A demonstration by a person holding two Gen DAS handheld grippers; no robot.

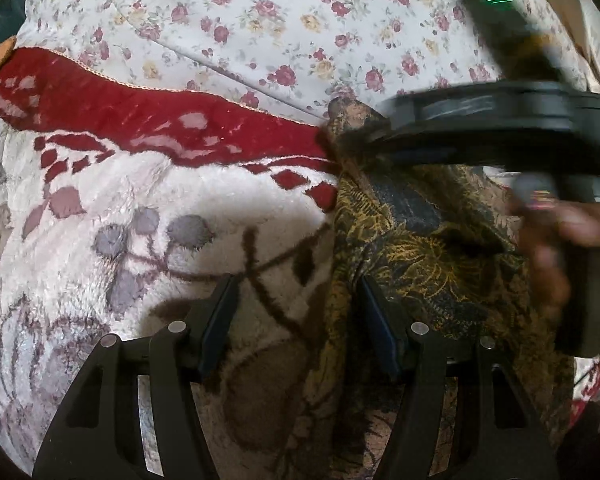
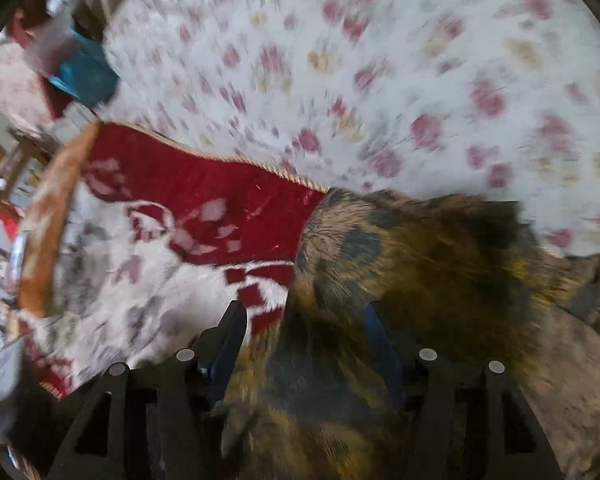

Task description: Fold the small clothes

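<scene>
A dark brown cloth with a gold leaf print [image 1: 420, 272] lies crumpled on a fleecy blanket. My left gripper [image 1: 298, 284] hovers open over the cloth's left edge; that edge runs between the fingers, close to the right one. In the left wrist view the right tool's black body [image 1: 500, 120] is blurred above the cloth's far end, with a hand [image 1: 580, 232] on its handle. The right wrist view is smeared by motion. There my right gripper [image 2: 304, 308] stands open low over the same cloth [image 2: 420, 256], folds lying between its fingers without being pinched.
The white fleece blanket with a red border [image 1: 140, 220] [image 2: 204, 200] covers the near side. A rose-print sheet [image 1: 260, 20] [image 2: 380, 60] spreads behind it. A wooden edge [image 2: 56, 208] and a teal item [image 2: 84, 72] sit at the far left.
</scene>
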